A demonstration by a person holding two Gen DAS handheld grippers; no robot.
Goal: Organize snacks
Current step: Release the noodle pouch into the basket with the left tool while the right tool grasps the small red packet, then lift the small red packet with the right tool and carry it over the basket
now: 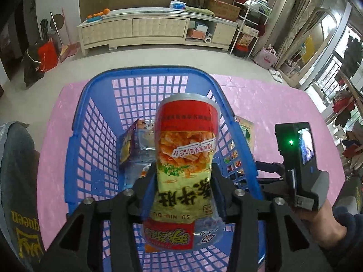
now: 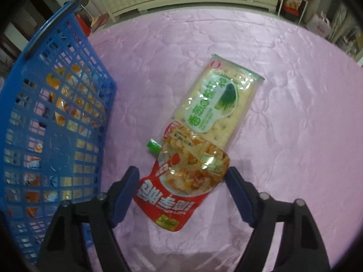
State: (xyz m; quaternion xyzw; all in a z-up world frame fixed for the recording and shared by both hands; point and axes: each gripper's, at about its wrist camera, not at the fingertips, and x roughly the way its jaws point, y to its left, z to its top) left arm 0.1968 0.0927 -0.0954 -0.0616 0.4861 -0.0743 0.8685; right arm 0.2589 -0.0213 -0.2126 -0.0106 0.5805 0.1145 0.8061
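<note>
Pink quilted cover (image 2: 283,113) spread under blue basket (image 1: 158,74). Yellow-red packet (image 1: 185,158) seen between left gripper (image 1: 181,181) fingers above basket; whether pads press it cannot be told. Other snacks lie inside basket. Right gripper (image 2: 181,181) fingers apart, straddling red pouch (image 2: 179,181); cracker pack (image 2: 217,99) touching pouch, both beside basket wall.

My right gripper (image 2: 181,179) straddles the red snack pouch (image 2: 181,181) on the pink quilted cloth (image 2: 283,113), pads not pressing. Green cracker pack (image 2: 217,99) just beyond it, blue plastic lattice basket (image 2: 54,117) left.
</note>
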